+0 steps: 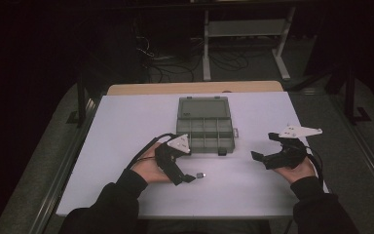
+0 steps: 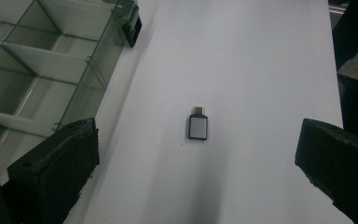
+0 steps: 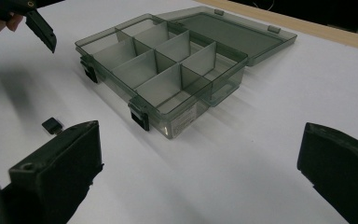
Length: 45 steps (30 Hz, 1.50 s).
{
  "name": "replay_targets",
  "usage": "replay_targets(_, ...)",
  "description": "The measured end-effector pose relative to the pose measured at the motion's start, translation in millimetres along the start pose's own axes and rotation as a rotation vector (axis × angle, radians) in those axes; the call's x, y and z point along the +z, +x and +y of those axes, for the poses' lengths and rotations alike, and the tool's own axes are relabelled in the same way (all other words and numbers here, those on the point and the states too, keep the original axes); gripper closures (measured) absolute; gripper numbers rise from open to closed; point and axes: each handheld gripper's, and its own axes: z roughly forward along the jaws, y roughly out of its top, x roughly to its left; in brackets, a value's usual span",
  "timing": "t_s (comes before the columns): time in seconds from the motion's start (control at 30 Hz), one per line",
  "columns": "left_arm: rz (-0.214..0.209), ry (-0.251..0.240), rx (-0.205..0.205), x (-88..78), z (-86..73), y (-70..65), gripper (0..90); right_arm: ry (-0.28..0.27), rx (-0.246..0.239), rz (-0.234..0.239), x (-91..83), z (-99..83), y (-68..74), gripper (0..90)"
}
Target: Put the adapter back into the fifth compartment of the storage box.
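— Where's the adapter (image 2: 198, 127)?

— Flat on the white table (image 1: 126, 126), alone, just in front of the left gripper (image 1: 191, 178) and near the open box (image 1: 205, 127) (lid folded back, compartments looking bare).

— Is it gripped?

— No. The left jaws stand wide apart with the adapter lying between and ahead of them, untouched. The right gripper (image 1: 261, 145) is also spread, holding nothing, off to the box's other side.

— So how far along?

— Barely begun, I'd judge: pick-up and placing in a compartment both remain.
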Motion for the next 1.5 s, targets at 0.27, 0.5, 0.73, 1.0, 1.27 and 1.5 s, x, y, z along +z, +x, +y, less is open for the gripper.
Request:
replay_targets(0.27,-0.014,0.025,0.022,13.5,4.9,-3.3,0.0,0.000,-0.001,0.002,0.1,0.4,1.1,0.0)
replay_targets(0.5,-0.017,0.055,0.033,23.0,6.1,-4.4,0.2,-0.001,-0.001,0.005,0.2,0.4,0.9,0.0)
replay_targets(0.73,-0.026,0.077,0.038,31.9,6.5,-5.1,0.2,0.000,-0.002,0.007,0.4,0.5,1.2,0.0)
replay_targets(1.0,-0.029,0.112,0.036,41.5,3.8,-1.4,2.1,0.002,-0.002,0.009,0.9,0.3,0.9,0.0)
replay_targets(1.27,-0.031,0.115,0.036,45.4,2.0,1.0,8.2,0.000,-0.001,0.007,0.4,0.3,0.4,0.0)
replay_targets(1.5,-0.063,0.097,0.037,45.6,0.8,4.2,20.4,-0.006,0.001,0.007,-0.1,0.5,-0.2,0.0)
